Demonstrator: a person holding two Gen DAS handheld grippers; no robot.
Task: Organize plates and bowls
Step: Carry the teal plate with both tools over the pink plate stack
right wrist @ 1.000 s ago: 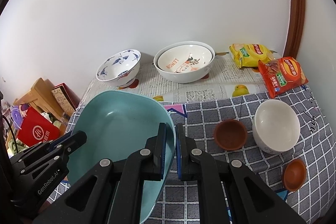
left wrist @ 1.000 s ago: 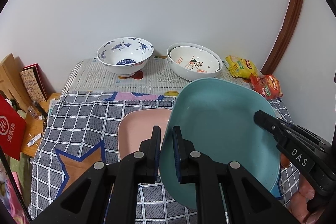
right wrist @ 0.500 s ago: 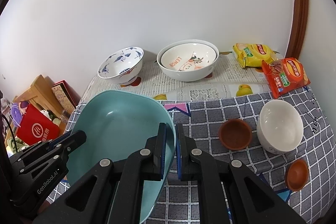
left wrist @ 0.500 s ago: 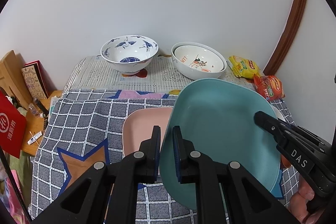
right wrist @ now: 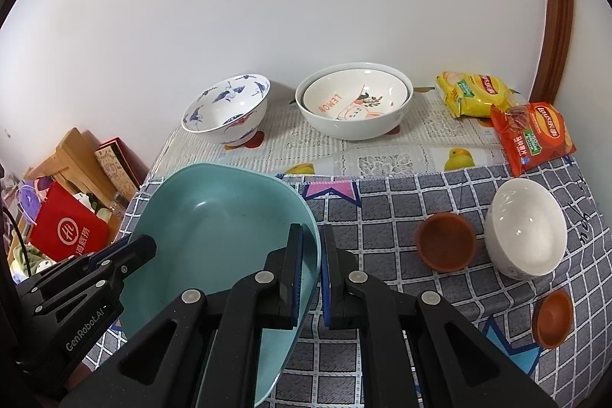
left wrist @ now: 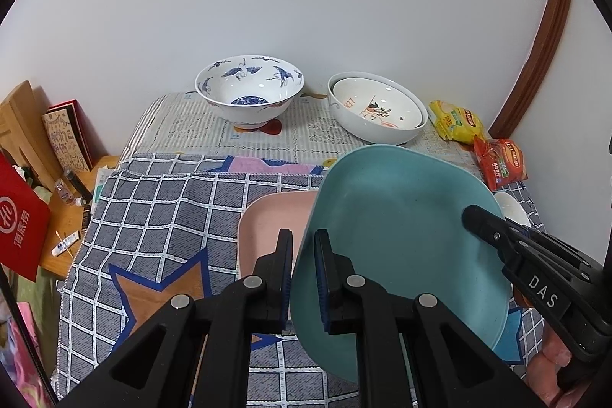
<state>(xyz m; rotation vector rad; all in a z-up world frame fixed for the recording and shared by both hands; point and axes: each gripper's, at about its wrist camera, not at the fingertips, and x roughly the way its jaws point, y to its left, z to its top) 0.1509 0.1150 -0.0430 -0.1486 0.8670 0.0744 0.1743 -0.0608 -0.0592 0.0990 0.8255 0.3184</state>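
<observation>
Both claws are clamped on the teal plate (left wrist: 401, 239), the left claw (left wrist: 304, 278) on its left rim and the right claw (right wrist: 311, 274) on its right rim, carrying it tilted above the pink plate (left wrist: 275, 220) on the counter (right wrist: 382, 201). To stack it well, the person should level it, centre it over the pink plate, and lower both sides evenly before releasing.

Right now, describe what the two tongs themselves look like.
Both tongs are matte black plastic with two angular fingers, silver rivet-like pivots and blue ribbed pads on the inner faces. The left tongs carry white "GenRobot.AI" lettering on the side, seen in the right wrist view. The right tongs show "DAS" in white, seen in the left wrist view. No cables or sleeves are visible.
</observation>
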